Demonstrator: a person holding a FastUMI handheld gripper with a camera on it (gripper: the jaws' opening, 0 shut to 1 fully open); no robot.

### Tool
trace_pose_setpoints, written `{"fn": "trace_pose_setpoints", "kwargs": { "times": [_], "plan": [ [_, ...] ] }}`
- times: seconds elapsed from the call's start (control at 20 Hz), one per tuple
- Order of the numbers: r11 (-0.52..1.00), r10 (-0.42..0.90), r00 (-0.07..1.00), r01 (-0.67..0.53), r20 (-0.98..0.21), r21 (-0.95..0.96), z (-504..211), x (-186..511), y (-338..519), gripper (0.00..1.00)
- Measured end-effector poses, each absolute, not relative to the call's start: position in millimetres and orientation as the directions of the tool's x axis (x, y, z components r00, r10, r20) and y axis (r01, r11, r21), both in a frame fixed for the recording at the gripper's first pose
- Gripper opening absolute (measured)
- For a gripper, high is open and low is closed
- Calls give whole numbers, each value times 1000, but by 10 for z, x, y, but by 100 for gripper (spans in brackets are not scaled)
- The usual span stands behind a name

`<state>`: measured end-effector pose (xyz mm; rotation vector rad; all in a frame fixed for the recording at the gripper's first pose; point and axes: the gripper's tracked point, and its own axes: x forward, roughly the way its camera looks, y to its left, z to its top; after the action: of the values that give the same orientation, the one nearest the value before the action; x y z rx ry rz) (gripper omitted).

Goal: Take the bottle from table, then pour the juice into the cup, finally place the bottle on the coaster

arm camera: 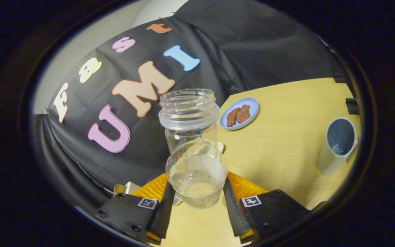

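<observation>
Between the tongs (pixel 197 202) sits the clear bottle (pixel 194 151), both fingers pressed against its sides, lifted off the worktop (pixel 279 144) and tilted. So the pickup looks done. Its cap is off and some liquid remains inside. Well off to one side stands the cup (pixel 337 145); pouring seems not yet begun. Beyond lies a plate (pixel 239 113) with brown pieces. I cannot make out a coaster.
</observation>
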<state>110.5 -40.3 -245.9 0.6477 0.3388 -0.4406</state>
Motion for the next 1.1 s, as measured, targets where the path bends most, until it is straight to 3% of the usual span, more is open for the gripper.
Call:
{"fn": "trace_pose_setpoints", "kwargs": {
  "times": [1.1],
  "plan": [
    [860,-410,752,507,-516,56,-3150,1219,-446,74]
  ]
}}
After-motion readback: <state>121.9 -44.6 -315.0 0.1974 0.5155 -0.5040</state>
